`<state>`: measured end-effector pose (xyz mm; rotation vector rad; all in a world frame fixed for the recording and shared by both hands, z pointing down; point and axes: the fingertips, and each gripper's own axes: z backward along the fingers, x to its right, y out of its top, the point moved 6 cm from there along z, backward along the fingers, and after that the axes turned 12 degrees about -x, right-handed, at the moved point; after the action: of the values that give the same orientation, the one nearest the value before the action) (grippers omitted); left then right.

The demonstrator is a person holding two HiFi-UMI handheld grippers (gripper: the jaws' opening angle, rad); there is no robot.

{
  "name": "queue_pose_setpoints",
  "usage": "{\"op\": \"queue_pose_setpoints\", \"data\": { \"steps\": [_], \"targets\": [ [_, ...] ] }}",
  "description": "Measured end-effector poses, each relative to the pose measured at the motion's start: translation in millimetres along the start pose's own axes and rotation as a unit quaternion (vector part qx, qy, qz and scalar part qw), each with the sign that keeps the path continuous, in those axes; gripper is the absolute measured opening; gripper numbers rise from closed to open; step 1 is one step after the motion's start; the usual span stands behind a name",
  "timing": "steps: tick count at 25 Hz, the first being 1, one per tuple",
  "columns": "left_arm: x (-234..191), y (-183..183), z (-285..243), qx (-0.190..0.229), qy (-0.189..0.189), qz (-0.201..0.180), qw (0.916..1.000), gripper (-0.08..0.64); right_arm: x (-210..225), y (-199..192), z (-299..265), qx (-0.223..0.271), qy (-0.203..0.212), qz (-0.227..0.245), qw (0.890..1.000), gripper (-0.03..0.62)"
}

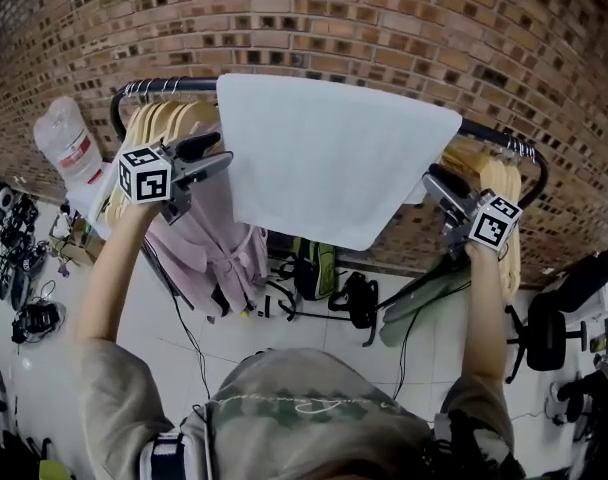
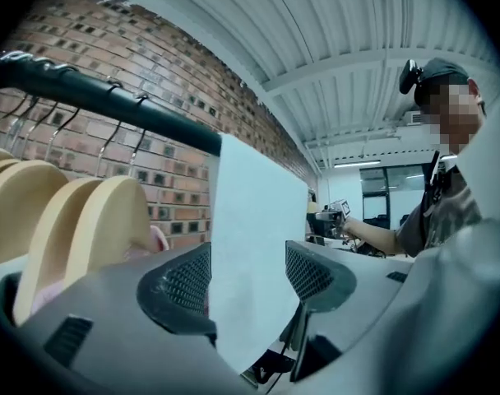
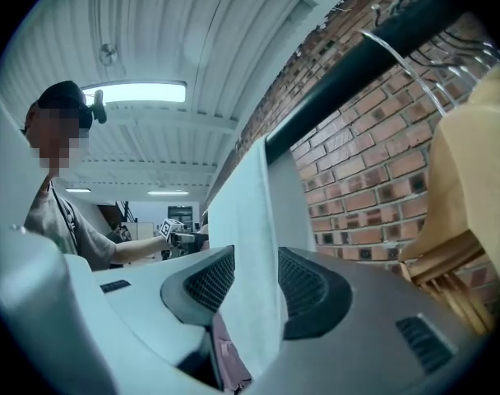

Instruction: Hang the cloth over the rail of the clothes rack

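rail (image 1: 199, 84) hidden midway under cloth (image 1: 334, 158), hangers (image 2: 102, 220) cut by edge

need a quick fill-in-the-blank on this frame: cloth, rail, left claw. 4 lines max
1. The ____ cloth is draped over the rail.
2. The wall behind the rack is ____.
3. The left claw is ____, its pads clear of the cloth edge between them.
4. Wooden ____ hang from the rail on both sides of the cloth.

Missing: white; brick; open; hangers
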<state>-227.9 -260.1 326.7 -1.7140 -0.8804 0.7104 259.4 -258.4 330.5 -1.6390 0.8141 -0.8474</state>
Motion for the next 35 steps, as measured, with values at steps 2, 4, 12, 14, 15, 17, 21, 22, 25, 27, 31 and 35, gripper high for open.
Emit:
{"op": "queue_pose_setpoints", "data": {
  "steps": [2, 4, 12, 14, 15, 17, 21, 22, 25, 27, 31, 35],
  "targets": [
    [-9.6, -2.0, -0.6, -0.007, 0.029, 0.012, 0.9995, 0.276, 4.2, -1.2, -5.1, 0.001, -0.007, -0.001, 1.000, 0.143],
    [-11.0, -3.4, -6.9, -0.018, 0.042, 0.022, 0.9987, 0.275, 6.0, -4.5, -7.8, -0.002, -0.007, -0.003, 1.000, 0.143],
    [-11.8, -3.4, -29.6, 0.019, 0.004, 0.016, 0.9997, 0.275, 11.7, -7.1, -18.0, -0.008, 0.001, 0.002, 1.000, 0.141],
    [-12.9, -2.8, -32.5, 0.014, -0.012, 0.006, 0.9998, 0.275, 10.9, -6.5, -20.6, -0.013, 0.001, 0.010, 1.000, 0.141],
    [-12.9, -2.3, -33.6, 0.012, -0.020, 0.003, 0.9997, 0.275, 10.6, -6.9, -21.3, -0.015, 0.001, 0.012, 1.000, 0.141],
    [-10.2, -0.1, -35.0, 0.016, -0.035, -0.001, 0.9993, 0.273, 9.2, -8.8, -21.5, -0.020, 0.007, 0.014, 1.000, 0.141],
    [-0.1, 2.7, -35.9, 0.034, -0.070, -0.009, 0.9969, 0.215, 4.4, -11.8, -22.9, -0.031, 0.019, 0.024, 0.999, 0.138],
    [1.6, 2.8, -36.2, 0.038, -0.077, -0.012, 0.9963, 0.125, 3.3, -12.5, -23.2, -0.034, 0.021, 0.026, 0.999, 0.138],
    [4.7, 2.9, -38.3, 0.041, -0.090, -0.015, 0.9950, 0.058, 3.2, -12.7, -22.8, -0.032, 0.022, 0.024, 0.999, 0.083],
    [4.6, 3.2, -39.7, 0.035, -0.093, -0.010, 0.9950, 0.048, 5.4, -10.6, -21.1, -0.022, 0.022, 0.016, 0.999, 0.040],
    [11.0, 5.9, -39.0, 0.020, -0.108, 0.007, 0.9940, 0.041, 4.9, -4.9, -15.5, -0.013, 0.022, 0.016, 1.000, 0.028],
    [23.0, 11.0, -37.5, 0.013, -0.118, -0.018, 0.9928, 0.041, 2.4, 5.9, -6.9, 0.000, 0.020, 0.018, 1.000, 0.025]
  ]
}}
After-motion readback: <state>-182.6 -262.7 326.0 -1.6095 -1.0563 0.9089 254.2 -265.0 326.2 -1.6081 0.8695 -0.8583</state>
